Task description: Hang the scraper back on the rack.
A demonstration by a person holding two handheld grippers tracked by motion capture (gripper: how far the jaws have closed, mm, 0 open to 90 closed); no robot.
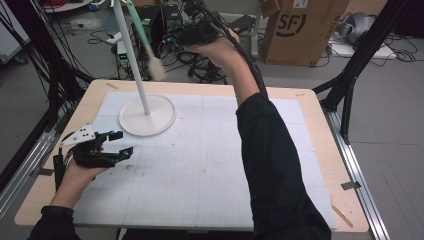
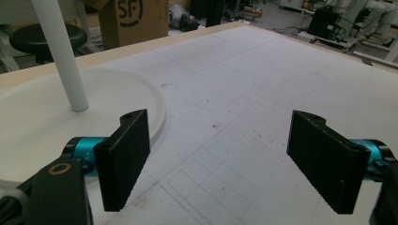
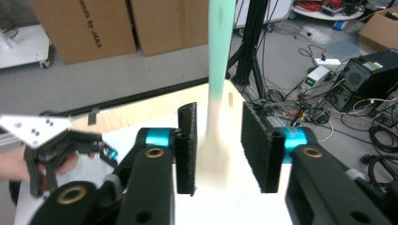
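Desk (image 1: pixel 310 107) carried white mat, round white stand base (image 1: pixel 147 116) at its far-left part. Right tool (image 3: pixel 218 150) raised beyond stand pole (image 1: pixel 131 52), jaws narrow around hanging teal-handled brush (image 3: pixel 219 56), contact unclear. Left tool (image 2: pixel 220 154) near base, gaped wide, empty.

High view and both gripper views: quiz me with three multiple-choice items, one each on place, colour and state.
1. Where does the white stand base sit?
A. far left of the mat
B. near right corner
C. on the floor

2. What colour is the handle of the hanging brush?
A. red
B. mint green
C. black

3. How is the left gripper?
A. shut on the pole
B. shut on nothing
C. open over the mat

Answers: 1 A, the disc lies far left on the mat; 2 B, the handle is pale green; 3 C, the jaws stand wide apart.
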